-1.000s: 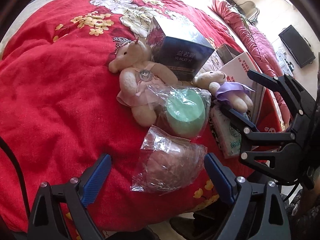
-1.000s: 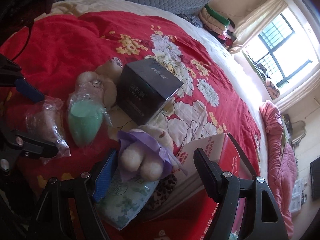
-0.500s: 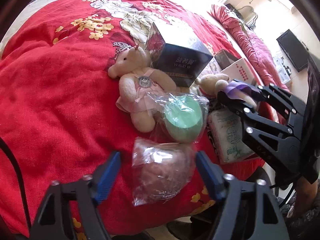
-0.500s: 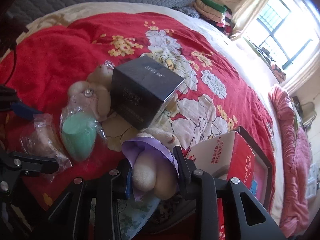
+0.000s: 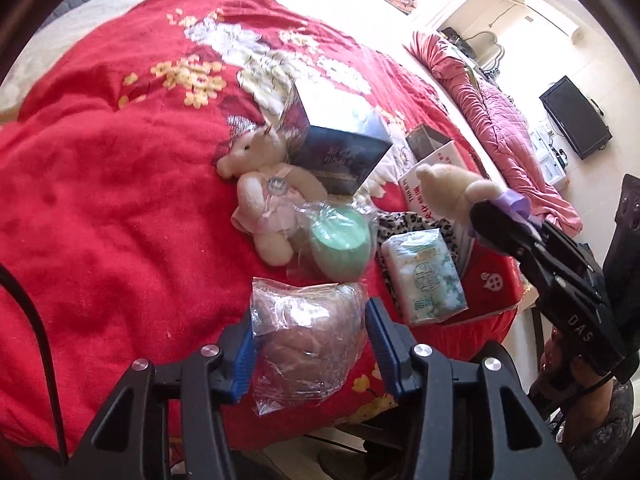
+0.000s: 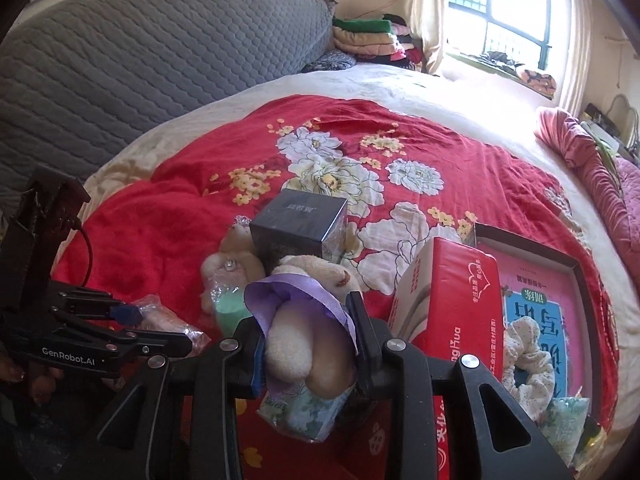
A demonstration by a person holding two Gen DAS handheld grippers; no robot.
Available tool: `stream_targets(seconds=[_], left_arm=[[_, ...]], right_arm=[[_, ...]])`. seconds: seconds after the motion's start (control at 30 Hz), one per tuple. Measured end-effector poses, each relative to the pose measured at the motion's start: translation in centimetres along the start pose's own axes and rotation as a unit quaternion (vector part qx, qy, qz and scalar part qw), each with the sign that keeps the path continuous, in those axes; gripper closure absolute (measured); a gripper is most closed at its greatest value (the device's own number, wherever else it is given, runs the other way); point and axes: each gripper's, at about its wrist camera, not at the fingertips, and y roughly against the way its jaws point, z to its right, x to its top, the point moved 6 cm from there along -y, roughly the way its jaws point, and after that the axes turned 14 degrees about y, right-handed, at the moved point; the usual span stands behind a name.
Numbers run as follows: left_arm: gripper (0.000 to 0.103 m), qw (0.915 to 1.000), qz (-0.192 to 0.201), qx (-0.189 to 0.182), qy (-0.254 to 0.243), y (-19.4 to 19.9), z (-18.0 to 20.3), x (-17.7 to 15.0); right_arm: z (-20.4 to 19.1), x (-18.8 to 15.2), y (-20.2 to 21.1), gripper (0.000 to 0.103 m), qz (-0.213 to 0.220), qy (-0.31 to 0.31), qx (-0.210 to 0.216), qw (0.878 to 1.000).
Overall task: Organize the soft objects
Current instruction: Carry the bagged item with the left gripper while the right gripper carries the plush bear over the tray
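Observation:
My left gripper (image 5: 308, 344) is shut on a clear bag holding a pink soft object (image 5: 308, 344), low over the red blanket (image 5: 100, 200). My right gripper (image 6: 310, 354) is shut on a cream teddy bear in a purple dress (image 6: 308, 344) and holds it lifted; the bear also shows in the left wrist view (image 5: 452, 192). A second bear in a pink dress (image 5: 268, 196) lies on the blanket next to a bagged green sponge (image 5: 340, 244). A tissue pack (image 5: 424, 276) lies at the right.
A dark glossy box (image 5: 340, 140) stands behind the pink bear. A red and white carton (image 6: 456, 304) and an open box with a book and a floral scrunchie (image 6: 528, 344) sit at the bed's right edge. A grey headboard (image 6: 140, 60) is behind.
My left gripper moved forward and closed on the bagged pink object. My right gripper closed on the purple-dressed bear and lifted it off the tissue pack.

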Motion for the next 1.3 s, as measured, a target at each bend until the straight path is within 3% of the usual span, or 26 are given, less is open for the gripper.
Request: stream_targets(seconds=[0.23,0.47,1.17,1.3], left_arm=[[0.052,0.9984,0.041,0.025,-0.029,2.4,1.9,0.1],[0.052,0.9965,0.056,0.034,-0.052,3.6,4.6,0.1],[0.052,0.9805,0.096,0.015,-0.171,5.6,20.8,1.2],[0.052,0.9743,0.108,0.037,-0.194,5.1,22.8,0.8]], right_arm=[[-0.1,-0.7,2.1,0.069,0.016,-0.024,-0.002,1.000],[0.8,-0.9,4.7,0.069,0.043,-0.043,-0.019,0.998],[7.4,-2.3,13.1,0.069,0.123,-0.117,-0.085,0.982],[9.2,-3.4,14.3,0.069,0.120,-0.133,-0.115,0.977]])
